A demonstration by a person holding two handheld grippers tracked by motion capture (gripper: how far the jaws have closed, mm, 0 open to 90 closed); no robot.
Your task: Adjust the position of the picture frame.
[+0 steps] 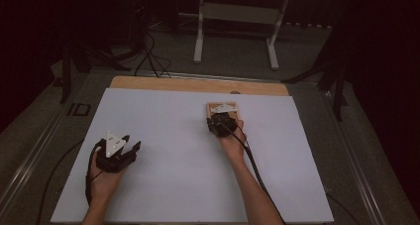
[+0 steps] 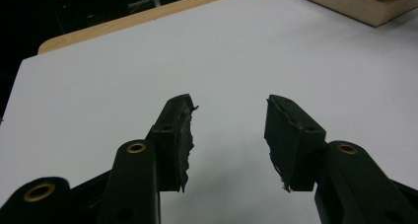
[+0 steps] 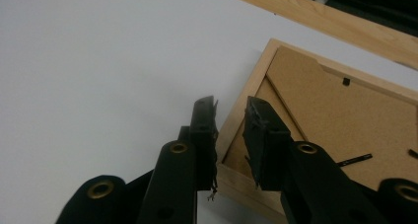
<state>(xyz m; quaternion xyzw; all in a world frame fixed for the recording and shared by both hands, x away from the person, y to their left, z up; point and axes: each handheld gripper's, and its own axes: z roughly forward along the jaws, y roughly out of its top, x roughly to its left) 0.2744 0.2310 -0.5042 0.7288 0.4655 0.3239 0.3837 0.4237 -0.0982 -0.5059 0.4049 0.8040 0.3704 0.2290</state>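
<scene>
Right gripper view puts your right hand-held gripper, narrowly open, straddling the wooden picture frame corner, face-down on the bench; gripping that thin edge risks slipping. Left hand-held gripper sits half-open, empty.

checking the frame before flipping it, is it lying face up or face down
Face down: the wooden picture frame lies flat on the white table with its brown backing board and small black retaining tabs facing up.

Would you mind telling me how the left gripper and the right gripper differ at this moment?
The left gripper has its jaws spread wide over the bare white table; the right gripper has a narrower gap straddling the wooden picture frame's rim, not gripping it. In the high view, the left sits nearer the person and the right farther up. Both have black jaws with worn pads.
</scene>
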